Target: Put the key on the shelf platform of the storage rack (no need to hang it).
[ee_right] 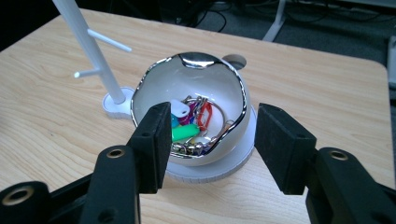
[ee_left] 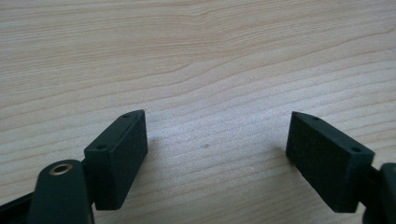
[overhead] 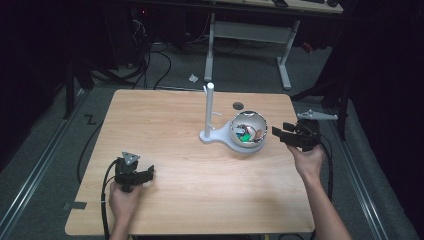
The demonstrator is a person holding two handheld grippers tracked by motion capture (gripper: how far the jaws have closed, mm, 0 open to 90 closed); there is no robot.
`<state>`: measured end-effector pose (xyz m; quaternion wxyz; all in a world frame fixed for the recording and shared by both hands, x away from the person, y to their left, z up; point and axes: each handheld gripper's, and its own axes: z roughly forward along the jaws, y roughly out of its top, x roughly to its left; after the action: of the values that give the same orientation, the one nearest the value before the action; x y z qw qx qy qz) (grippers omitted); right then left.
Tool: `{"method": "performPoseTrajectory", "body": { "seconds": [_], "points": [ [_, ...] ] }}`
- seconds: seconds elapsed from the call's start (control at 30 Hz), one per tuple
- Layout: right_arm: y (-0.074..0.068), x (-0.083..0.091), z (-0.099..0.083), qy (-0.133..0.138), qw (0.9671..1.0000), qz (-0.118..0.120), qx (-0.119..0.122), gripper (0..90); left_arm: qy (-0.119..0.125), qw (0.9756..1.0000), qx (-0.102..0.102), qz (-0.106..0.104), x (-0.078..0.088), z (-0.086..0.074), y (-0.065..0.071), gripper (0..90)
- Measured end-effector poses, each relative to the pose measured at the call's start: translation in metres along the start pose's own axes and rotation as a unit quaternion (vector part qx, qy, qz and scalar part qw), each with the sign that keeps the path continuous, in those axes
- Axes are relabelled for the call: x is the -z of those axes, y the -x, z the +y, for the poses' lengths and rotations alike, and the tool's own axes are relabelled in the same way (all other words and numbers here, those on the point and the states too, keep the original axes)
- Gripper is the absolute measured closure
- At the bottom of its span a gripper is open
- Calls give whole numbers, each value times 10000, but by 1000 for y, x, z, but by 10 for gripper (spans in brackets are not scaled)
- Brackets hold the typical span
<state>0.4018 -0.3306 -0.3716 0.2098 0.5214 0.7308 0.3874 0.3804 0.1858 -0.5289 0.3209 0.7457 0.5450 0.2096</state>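
The right gripper (ee_right: 210, 144), jaws apart, faces a white bowl (ee_right: 154, 88) of key tags (ee_right: 184, 132). The left gripper (ee_left: 217, 154), jaws apart, hovers over the bare wooden table (ee_left: 196, 56).

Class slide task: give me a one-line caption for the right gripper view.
Open right gripper faces a white bowl of coloured key tags, beside a white peg stand on the wooden table.

A white bowl (ee_right: 187, 86) with a shiny chrome rim sits upright on a white round base (ee_right: 219, 170) beside a pegged white post (ee_right: 88, 44), holding coloured key tags (ee_right: 187, 128) on metal rings.
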Motion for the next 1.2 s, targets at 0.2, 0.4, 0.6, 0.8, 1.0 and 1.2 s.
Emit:
{"method": "performPoseTrajectory", "body": {
  "seconds": [0.2,0.4,0.6,0.8,1.0,1.2],
  "points": [
    [-3,17,-2,70,10000,-31,19,467,-6,10000,2,-14,0,0,0,209],
    [-6,27,-5,129,9999,-58,64,468,-4,10000,-4,-4,0,0,0,209],
    [-5,33,-19,153,9998,-102,52,469,-2,10000,-8,5,0,0,0,211],
    [-4,40,-34,177,9997,-65,-122,467,-3,10000,-10,6,0,0,0,210],
    [-5,47,-41,259,9995,-41,-154,467,-2,10000,-10,5,0,0,0,210],
    [-9,49,-48,282,9995,-23,-157,465,-2,10000,-10,6,0,0,0,210]
  ]
}}
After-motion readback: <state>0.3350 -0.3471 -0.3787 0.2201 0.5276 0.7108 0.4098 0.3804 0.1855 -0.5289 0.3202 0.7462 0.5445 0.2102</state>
